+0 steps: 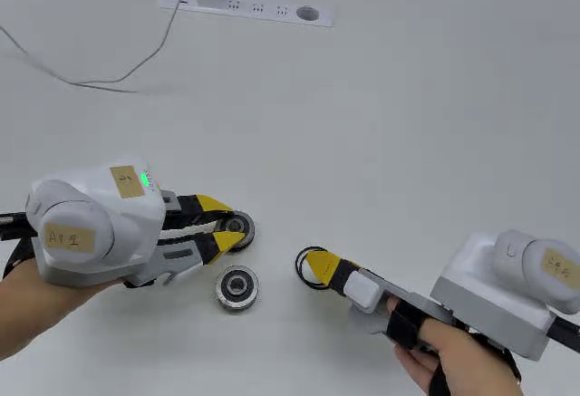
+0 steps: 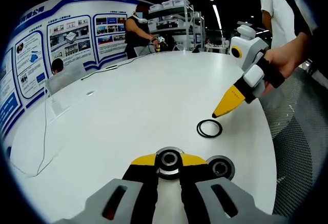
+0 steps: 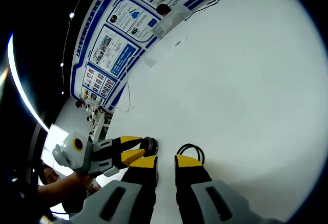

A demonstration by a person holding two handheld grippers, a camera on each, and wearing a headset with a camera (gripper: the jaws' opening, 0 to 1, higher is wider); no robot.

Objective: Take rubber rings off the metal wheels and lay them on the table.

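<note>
One round metal wheel is clamped in the left gripper's fingers, at 8 o'clock on the white bench. The right gripper's fingers are slightly apart. A weak squeeze might drop it.

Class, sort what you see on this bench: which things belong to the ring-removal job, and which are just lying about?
Job:
wheel between the fingers of the left gripper
second wheel lying near it
rubber rings lying by the right gripper

Lying about:
power strip
cable
</note>
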